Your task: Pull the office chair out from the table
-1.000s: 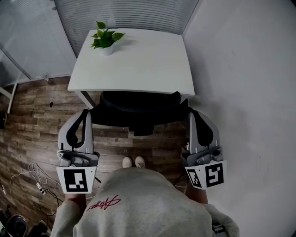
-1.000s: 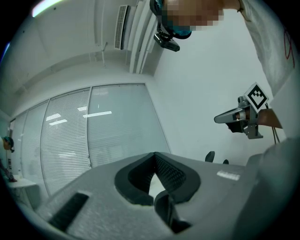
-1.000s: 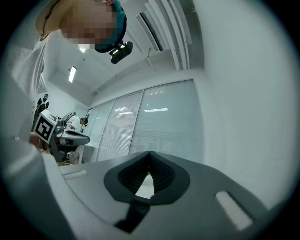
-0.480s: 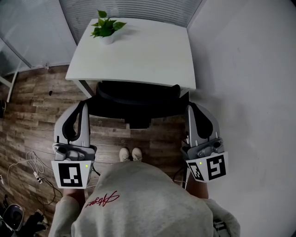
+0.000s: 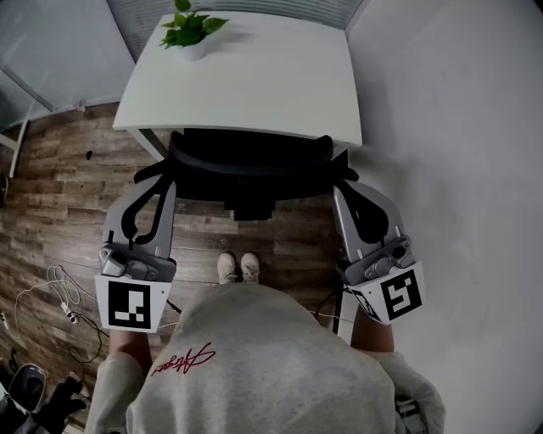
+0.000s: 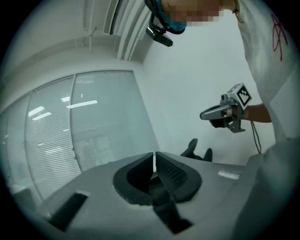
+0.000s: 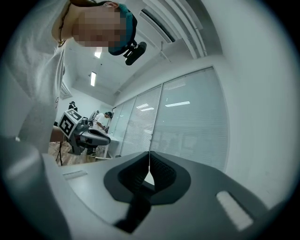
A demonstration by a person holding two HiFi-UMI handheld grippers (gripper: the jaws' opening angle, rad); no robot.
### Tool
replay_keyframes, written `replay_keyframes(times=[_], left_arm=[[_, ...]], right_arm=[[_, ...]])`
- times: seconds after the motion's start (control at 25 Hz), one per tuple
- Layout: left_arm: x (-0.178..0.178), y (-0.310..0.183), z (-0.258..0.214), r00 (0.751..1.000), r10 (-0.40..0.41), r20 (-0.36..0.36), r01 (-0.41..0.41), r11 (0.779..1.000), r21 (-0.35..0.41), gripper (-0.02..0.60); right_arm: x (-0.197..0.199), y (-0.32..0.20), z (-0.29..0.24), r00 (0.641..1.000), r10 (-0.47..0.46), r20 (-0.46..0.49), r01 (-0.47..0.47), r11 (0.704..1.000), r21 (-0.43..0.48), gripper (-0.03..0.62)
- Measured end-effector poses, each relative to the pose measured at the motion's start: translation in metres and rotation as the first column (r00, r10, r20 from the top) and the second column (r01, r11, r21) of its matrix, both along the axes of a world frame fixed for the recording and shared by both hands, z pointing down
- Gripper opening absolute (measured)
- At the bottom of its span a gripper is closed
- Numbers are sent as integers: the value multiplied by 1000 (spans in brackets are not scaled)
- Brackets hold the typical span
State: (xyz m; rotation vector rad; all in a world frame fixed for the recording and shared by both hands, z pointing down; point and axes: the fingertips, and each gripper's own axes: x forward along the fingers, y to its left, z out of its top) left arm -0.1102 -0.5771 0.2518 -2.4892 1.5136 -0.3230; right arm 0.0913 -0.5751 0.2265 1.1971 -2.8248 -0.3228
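In the head view the office chair (image 5: 246, 165) sits at the upper middle of the frame. It is black, its seat is tucked under the near edge of the white table (image 5: 254, 80), and its backrest and both armrests stick out on the person's side. A small potted plant (image 5: 188, 25) stands on the table's far left corner, at the top of the frame. The left gripper (image 5: 163, 180) reaches up from the lower left and its tip overlaps the chair's left armrest; whether it touches cannot be told. In its own view the jaws are almost together and just beginning to part, with only a thin slit of light and nothing between them. The right gripper (image 5: 343, 185) comes up from the lower right to just beside the chair's right armrest. Its jaws are closed tip to tip on nothing. Each gripper carries a cube with square markers at its rear, near the person's hands. The person's grey sweatshirt (image 5: 254, 364) fills the bottom of the frame, and two light shoes (image 5: 237, 267) stand on the wooden floor (image 5: 59, 195) just below the chair. A white cable (image 5: 51, 292) lies on the floor at the lower left. A pale wall (image 5: 458, 169) runs down the right side of the frame, close beside the table and chair.
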Motion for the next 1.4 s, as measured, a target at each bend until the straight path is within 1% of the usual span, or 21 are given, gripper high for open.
replay_keyframes(times=[0.04, 0.12, 0.16, 0.24, 0.36, 0.56, 0.68, 0.76, 0.88, 0.92, 0.96, 1.04, 1.08, 1.12, 1.24, 1.4], left_arm=[[5, 1, 10, 998, 38, 55, -37, 999, -21, 30], [14, 5, 30, 977, 108, 185, -99, 993, -59, 64], [18, 6, 36, 965, 131, 227, -118, 991, -69, 69], [24, 7, 44, 954, 158, 256, -143, 987, -77, 78], [29, 7, 50, 949, 181, 257, -164, 983, -87, 92], [25, 7, 57, 946, 203, 253, -180, 978, -108, 122], [25, 5, 64, 946, 216, 243, -188, 973, -134, 153], [25, 3, 72, 944, 245, 221, -209, 963, -172, 175], [27, 3, 85, 941, 284, 187, -240, 944, -225, 201], [27, 3, 89, 939, 288, 186, -242, 941, -237, 205], [27, 4, 92, 937, 290, 194, -240, 939, -245, 210], [28, 4, 99, 931, 293, 218, -235, 937, -257, 221], [29, 3, 103, 928, 297, 223, -236, 936, -262, 227], [30, 3, 106, 929, 300, 218, -239, 933, -268, 232], [28, 1, 116, 936, 295, 190, -235, 928, -288, 236], [26, -3, 129, 932, 291, 215, -217, 925, -311, 241]], right_arm=[[-2, 1, 3, 1000, -14, -12, 14, 1000, 3, 3], [-9, 3, 9, 998, -51, -24, 51, 999, 6, 42], [-12, 3, 11, 998, -65, -23, 65, 998, 2, 57], [-17, 0, 14, 997, -75, -22, 74, 997, -18, 77], [-19, -1, 21, 995, -91, -46, 90, 996, -24, 95], [-26, -1, 46, 980, -135, -149, 132, 991, -27, 140], [-24, -5, 56, 977, -127, -173, 121, 992, -46, 138], [-23, -8, 62, 973, -128, -191, 119, 991, -59, 140], [-23, -10, 74, 960, -156, -231, 140, 987, -84, 150], [-22, -10, 80, 950, -167, -262, 147, 985, -93, 153], [-19, -10, 88, 932, -175, -318, 149, 983, -105, 158], [-14, -11, 108, 874, -180, -452, 137, 983, -125, 164], [-13, -11, 115, 853, -180, -489, 134, 983, -129, 170], [-14, -11, 119, 844, -186, -504, 137, 982, -133, 173], [-20, -8, 128, 843, -226, -489, 165, 972, -166, 181], [-20, -15, 145, 828, -229, -511, 157, 971, -181, 190]])
